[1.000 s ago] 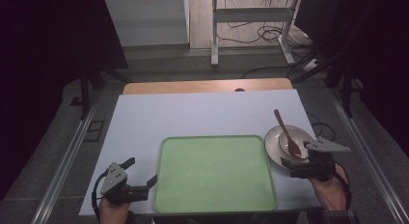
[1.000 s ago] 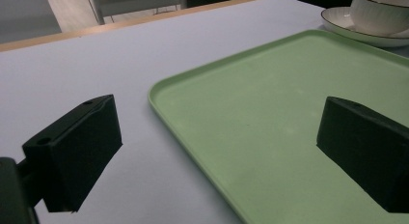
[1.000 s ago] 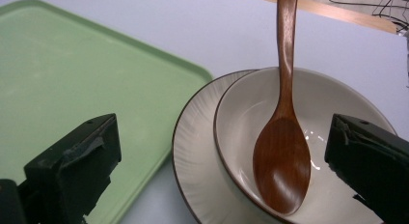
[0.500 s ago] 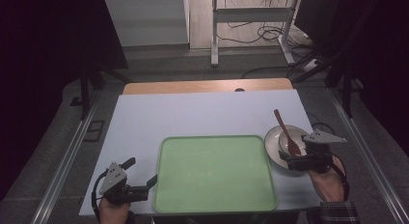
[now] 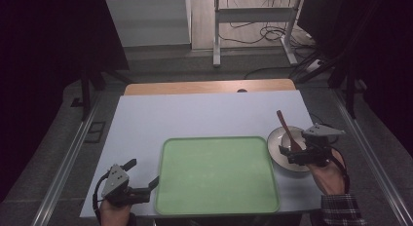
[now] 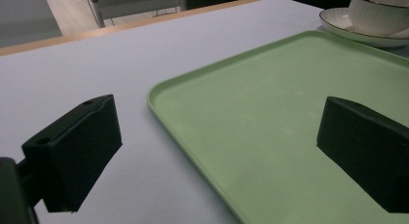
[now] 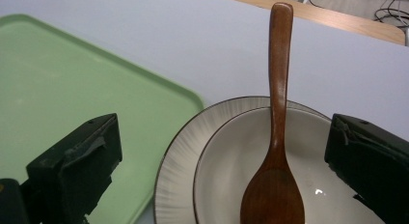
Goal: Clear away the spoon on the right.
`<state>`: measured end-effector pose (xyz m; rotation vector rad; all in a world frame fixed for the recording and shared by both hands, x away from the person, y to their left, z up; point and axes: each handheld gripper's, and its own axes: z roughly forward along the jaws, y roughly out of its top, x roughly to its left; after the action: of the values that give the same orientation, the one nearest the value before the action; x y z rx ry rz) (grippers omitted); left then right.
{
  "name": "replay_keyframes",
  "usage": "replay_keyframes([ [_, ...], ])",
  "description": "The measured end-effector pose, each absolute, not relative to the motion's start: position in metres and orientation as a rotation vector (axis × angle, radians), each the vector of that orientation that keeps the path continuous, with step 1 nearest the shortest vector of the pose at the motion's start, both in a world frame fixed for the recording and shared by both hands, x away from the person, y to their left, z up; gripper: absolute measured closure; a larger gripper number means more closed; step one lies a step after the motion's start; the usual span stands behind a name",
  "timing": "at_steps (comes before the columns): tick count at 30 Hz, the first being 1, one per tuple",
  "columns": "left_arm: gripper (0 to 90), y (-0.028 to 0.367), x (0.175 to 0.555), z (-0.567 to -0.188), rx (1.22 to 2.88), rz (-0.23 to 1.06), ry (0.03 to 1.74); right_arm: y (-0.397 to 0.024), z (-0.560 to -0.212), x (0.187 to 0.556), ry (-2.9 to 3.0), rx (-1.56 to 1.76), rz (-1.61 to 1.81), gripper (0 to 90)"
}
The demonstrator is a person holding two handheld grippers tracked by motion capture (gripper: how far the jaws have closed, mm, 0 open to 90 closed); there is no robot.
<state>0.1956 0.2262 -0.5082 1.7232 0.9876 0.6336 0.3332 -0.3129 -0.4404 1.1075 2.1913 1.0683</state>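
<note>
At the near left corner of the white surface point(image 5: 204, 114), the left claw point(image 5: 146, 175) sat wide open with nothing in it, one jaw over the rim of the green tray point(image 5: 216, 175). The tray itself lay bare. Just beside its right edge stood a plate point(image 7: 181, 156) carrying a pale bowl point(image 7: 226, 156), a wooden spoon point(image 7: 277, 137) resting inside it. The right claw point(image 5: 285, 154) hovered over that bowl, jaws spread wide either side of the spoon, gripping nothing.
</note>
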Motion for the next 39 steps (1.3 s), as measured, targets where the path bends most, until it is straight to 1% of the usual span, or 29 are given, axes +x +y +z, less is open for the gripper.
replay_keyframes([
  [12,1.8,0.225,0.196,-0.509,1.735,0.636,0.986,-0.301,-0.440,0.348,2.194,1.107,1.020,0.7],
  [19,1.8,0.225,0.196,-0.509,1.738,0.637,0.986,-0.299,-0.434,0.363,2.195,1.150,1.000,1.2],
  [22,1.8,0.225,0.196,-0.509,1.740,0.637,0.984,-0.298,-0.432,0.371,2.193,1.163,0.970,7.4],
  [23,1.8,0.225,0.196,-0.509,1.740,0.637,0.984,-0.298,-0.432,0.371,2.193,1.163,0.970,7.4],
  [24,1.8,0.225,0.196,-0.509,1.741,0.637,0.984,-0.297,-0.430,0.375,2.187,1.181,0.964,11.6],
  [25,1.8,0.225,0.196,-0.509,1.741,0.637,0.984,-0.297,-0.430,0.375,2.187,1.181,0.964,11.6],
  [26,1.8,0.225,0.196,-0.509,1.742,0.637,0.984,-0.298,-0.430,0.376,2.185,1.183,0.960,13.6],
  [28,1.8,0.225,0.196,-0.509,1.742,0.637,0.984,-0.297,-0.429,0.383,2.188,1.205,0.944,20.3],
  [29,1.8,0.225,0.196,-0.509,1.743,0.638,0.984,-0.297,-0.429,0.383,2.188,1.205,0.944,20.3],
  [32,1.8,0.225,0.196,-0.509,1.744,0.637,0.984,-0.296,-0.428,0.390,2.211,1.219,0.910,26.3],
  [34,1.9,0.225,0.196,-0.509,1.744,0.638,0.984,-0.296,-0.429,0.393,2.217,1.217,0.897,27.6],
  [35,1.9,0.225,0.196,-0.509,1.744,0.638,0.983,-0.296,-0.429,0.397,2.224,1.220,0.880,31.5],
  [36,1.9,0.225,0.196,-0.509,1.744,0.638,0.983,-0.295,-0.428,0.399,2.226,1.223,0.873,33.7],
  [37,1.9,0.224,0.196,-0.509,1.744,0.638,0.983,-0.295,-0.428,0.399,2.226,1.223,0.873,33.7],
  [39,1.9,0.224,0.196,-0.509,1.745,0.638,0.983,-0.294,-0.428,0.403,2.232,1.224,0.860,38.6],
])
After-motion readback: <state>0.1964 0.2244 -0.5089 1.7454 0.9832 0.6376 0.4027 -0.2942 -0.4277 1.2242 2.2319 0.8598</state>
